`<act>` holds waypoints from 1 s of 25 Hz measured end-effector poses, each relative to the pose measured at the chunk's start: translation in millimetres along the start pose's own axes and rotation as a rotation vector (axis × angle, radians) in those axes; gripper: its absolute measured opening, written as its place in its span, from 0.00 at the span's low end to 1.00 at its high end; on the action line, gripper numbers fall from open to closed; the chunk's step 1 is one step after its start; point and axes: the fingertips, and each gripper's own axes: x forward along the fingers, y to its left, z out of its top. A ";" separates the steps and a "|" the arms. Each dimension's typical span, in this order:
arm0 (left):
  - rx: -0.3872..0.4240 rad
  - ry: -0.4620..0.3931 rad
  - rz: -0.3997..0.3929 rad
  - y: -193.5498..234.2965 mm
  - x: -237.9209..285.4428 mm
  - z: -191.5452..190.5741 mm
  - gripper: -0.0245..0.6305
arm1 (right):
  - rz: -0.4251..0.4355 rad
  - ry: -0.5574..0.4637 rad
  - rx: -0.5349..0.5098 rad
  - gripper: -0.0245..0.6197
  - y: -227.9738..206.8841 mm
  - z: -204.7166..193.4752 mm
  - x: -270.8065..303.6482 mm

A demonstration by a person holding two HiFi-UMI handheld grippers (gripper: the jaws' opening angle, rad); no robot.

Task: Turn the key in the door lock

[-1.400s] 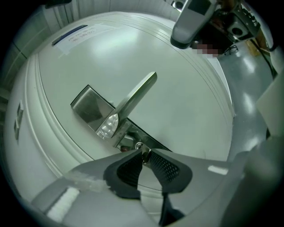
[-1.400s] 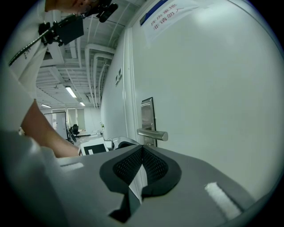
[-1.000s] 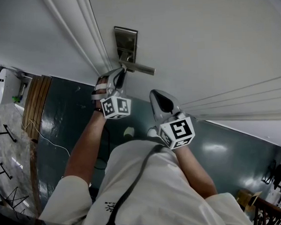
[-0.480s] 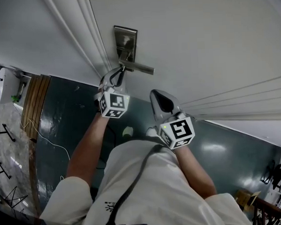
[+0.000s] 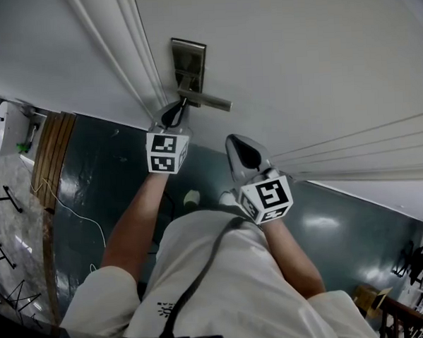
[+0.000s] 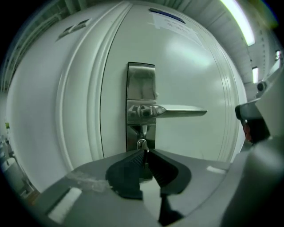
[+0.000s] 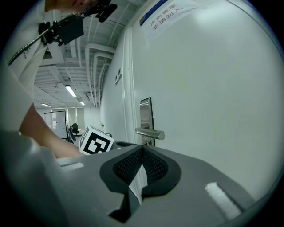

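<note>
- White painted door [image 5: 297, 54], smooth with raised moulding strips, above a glossy dark teal floor [image 5: 99, 185].
- Brushed steel lock plate [image 6: 141, 88], a tall rectangle, with a straight lever handle [image 6: 177, 111] sticking out to the right.
- The key [image 6: 142, 144] sits in the plate just under the lever. The left hand-held gripper [image 6: 144, 152] has just been closing its ribbed black pads and now pinches the key's head.
- The right hand-held gripper [image 5: 235, 141] hangs just beside it, jaws pressed together on nothing.

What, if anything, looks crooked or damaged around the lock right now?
Nothing stands out. The handle sits square to the lock plate, both unmarked, and the left gripper, whose jaws have just been closing, pinches the key below the handle.
</note>
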 end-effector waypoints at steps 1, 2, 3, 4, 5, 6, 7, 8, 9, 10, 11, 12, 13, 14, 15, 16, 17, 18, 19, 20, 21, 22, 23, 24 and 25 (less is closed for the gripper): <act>-0.032 -0.004 -0.004 0.2 -0.2 0.6 0.09 | -0.001 0.000 -0.001 0.05 -0.2 0.0 -0.6; -0.060 -0.007 -0.008 0.4 -0.4 0.8 0.09 | -0.001 0.000 -0.006 0.05 -0.3 -0.1 -1.2; -0.089 -0.008 -0.014 0.7 -0.7 0.7 0.09 | -0.001 -0.001 -0.013 0.05 -0.1 -0.2 -1.9; -0.123 -0.010 -0.020 1.0 -1.1 0.4 0.09 | -0.001 -0.001 -0.019 0.05 0.2 -0.3 -2.5; -0.157 -0.011 -0.025 1.3 -1.4 -0.1 0.09 | 0.000 0.000 -0.021 0.05 0.7 -0.5 -3.0; -0.189 -0.012 -0.029 1.7 -1.6 -0.5 0.09 | 0.001 0.002 -0.018 0.05 1.0 -0.6 -3.2; -0.214 -0.014 -0.033 2.1 -1.6 -0.7 0.09 | 0.002 0.003 -0.015 0.05 1.1 -0.7 -3.1; -0.235 -0.015 -0.037 2.4 -1.5 -0.8 0.09 | 0.002 0.003 -0.012 0.05 0.8 -0.7 -3.0; -0.257 -0.017 -0.043 2.6 -1.3 -1.0 0.09 | 0.003 0.004 -0.010 0.05 0.3 -0.8 -2.9; -0.286 -0.019 -0.051 2.8 -1.3 -1.2 0.09 | 0.003 0.005 -0.009 0.05 -0.2 -1.1 -3.0; -0.322 -0.023 -0.059 3.1 -1.4 -1.4 0.09 | 0.003 0.004 -0.010 0.05 -0.8 -1.5 -3.1; -0.361 -0.026 -0.067 3.4 -1.6 -1.8 0.09 | 0.004 0.002 -0.011 0.05 -1.1 -2.0 -3.3; -0.401 -0.030 -0.073 3.7 -1.9 -2.3 0.09 | 0.005 0.002 -0.011 0.05 -1.0 -2.3 -3.4; -0.442 -0.034 -0.079 4.2 -2.0 -2.9 0.08 | 0.006 0.004 -0.009 0.05 -0.9 -2.5 -3.2; -0.482 -0.038 -0.087 4.7 -1.9 -3.7 0.08 | 0.007 0.006 -0.008 0.05 -1.1 -2.7 -2.8; -0.516 -0.041 -0.096 5.0 -1.5 -4.3 0.08 | 0.006 0.007 -0.007 0.05 -1.6 -2.8 -2.3; -0.543 -0.042 -0.106 5.2 -1.0 -4.9 0.08 | 0.006 0.006 -0.008 0.05 -2.3 -2.8 -1.6; -0.567 -0.042 -0.115 5.3 -0.7 -5.4 0.08 | 0.006 0.005 -0.008 0.05 -2.9 -2.9 -0.9; -0.590 -0.042 -0.123 5.5 -0.4 -5.9 0.08 | 0.006 0.006 -0.007 0.05 -3.2 -3.2 -0.3; -0.616 -0.044 -0.131 5.6 -0.3 -6.3 0.08 | 0.006 0.008 -0.004 0.05 -3.2 -3.6 0.2; -0.645 -0.047 -0.137 5.7 -0.3 -6.5 0.08 | 0.008 0.010 -0.002 0.05 -2.8 -4.0 0.6; -0.677 -0.051 -0.144 5.7 -0.5 -6.4 0.08 | 0.010 0.013 0.000 0.05 -2.4 -4.4 0.7; -0.709 -0.057 -0.153 5.6 -0.7 -6.2 0.08 | 0.011 0.018 0.001 0.05 -2.0 -4.8 0.5; -0.735 -0.061 -0.162 5.6 -0.7 -5.9 0.08 | 0.012 0.021 0.002 0.05 -1.8 -5.1 0.4; -0.756 -0.062 -0.169 6.1 -0.6 -6.3 0.08 | 0.013 0.019 0.002 0.05 -1.7 -4.8 0.8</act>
